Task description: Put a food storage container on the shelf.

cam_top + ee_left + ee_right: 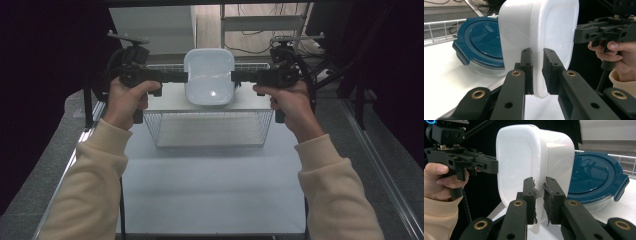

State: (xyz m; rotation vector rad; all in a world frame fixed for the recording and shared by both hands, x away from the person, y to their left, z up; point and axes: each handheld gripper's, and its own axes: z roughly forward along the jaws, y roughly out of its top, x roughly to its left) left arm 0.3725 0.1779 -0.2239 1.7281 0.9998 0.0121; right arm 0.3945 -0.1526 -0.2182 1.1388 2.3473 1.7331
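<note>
A white plastic tub (209, 75) hangs in the air between both grippers, turned on its side above a white shelf top (167, 102). My left gripper (184, 76) is shut on the tub's left rim, and my right gripper (235, 76) is shut on its right rim. In the left gripper view the jaws (537, 53) pinch the tub's (544, 30) thin rim. The right gripper view shows the same grip (539, 182) on the tub's (524, 162) opposite rim. A glass container with a dark blue lid (480, 41) (596, 177) rests on the shelf behind the tub.
The shelf is the top of a wire rack (165, 131) standing at the far side of the white table (210, 190). A low wire rail (439, 27) runs along the shelf's back edge. Dark curtains flank the table on both sides.
</note>
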